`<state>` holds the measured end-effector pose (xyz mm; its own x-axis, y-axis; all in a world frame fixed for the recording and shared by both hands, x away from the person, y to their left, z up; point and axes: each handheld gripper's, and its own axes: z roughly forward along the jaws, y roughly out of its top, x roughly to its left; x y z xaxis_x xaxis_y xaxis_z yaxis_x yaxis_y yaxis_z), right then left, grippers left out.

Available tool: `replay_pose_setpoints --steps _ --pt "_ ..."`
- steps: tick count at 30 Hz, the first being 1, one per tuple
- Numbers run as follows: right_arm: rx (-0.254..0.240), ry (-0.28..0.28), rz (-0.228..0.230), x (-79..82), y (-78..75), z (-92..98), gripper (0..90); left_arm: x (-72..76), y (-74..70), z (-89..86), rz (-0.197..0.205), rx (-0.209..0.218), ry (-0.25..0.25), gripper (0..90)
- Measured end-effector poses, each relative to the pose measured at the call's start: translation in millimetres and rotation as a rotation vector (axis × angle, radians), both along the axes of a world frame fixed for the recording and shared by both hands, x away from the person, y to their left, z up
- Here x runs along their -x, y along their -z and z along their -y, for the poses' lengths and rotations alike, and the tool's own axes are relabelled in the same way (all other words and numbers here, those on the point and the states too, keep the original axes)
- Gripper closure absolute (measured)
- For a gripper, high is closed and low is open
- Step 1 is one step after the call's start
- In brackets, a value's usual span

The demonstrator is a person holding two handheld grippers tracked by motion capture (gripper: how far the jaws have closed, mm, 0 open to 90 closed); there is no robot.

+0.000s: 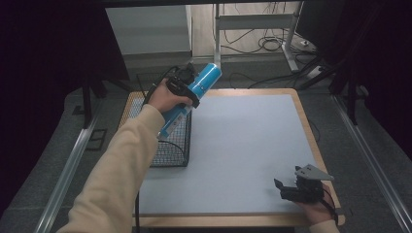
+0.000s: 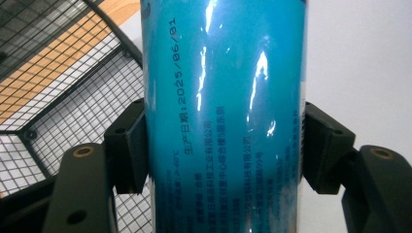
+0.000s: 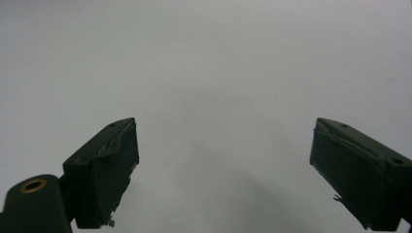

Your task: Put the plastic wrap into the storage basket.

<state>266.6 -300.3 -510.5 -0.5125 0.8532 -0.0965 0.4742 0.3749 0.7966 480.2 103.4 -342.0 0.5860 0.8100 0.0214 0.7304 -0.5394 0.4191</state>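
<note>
1. Left gripper (image 1: pixel 187 86) is clamped on a blue spray can (image 1: pixel 192 99), held in the air over the black wire basket (image 1: pixel 171 150) at the table's left edge.
2. Can's long axis is tilted: lower end toward the basket, upper end up and away. Basket lies straight below, so the left hand (image 1: pixel 165 99) is the near one.
3. Left gripper view: both pads (image 2: pixel 127 145) press the can's sides; date print is legible, mesh behind.
4. Right gripper (image 1: pixel 291 187) is open and empty, resting on the grey mat (image 1: pixel 243 145) at near right, well apart.
</note>
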Motion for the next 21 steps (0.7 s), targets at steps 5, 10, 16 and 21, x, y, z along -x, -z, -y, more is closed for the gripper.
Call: replay_pose_setpoints --steps 5,10,16,21 --pt "0.003 -0.001 -0.001 -0.2 0.4 -0.2 10.9 -3.3 6.7 -11.3 0.004 -0.012 -0.024 31.8" --pt "0.002 0.001 -0.002 -0.3 0.7 0.0 10.9 -9.2 16.0 -21.2 0.000 -0.026 -0.056 31.8" --pt "0.002 -0.002 -0.005 -1.1 1.6 0.0 10.9 -17.9 26.7 -29.5 -0.005 -0.043 -0.074 31.7" --pt "0.004 0.002 -0.007 -1.4 2.2 0.7 10.9 -23.3 33.8 -31.5 -0.010 -0.053 -0.083 31.8"
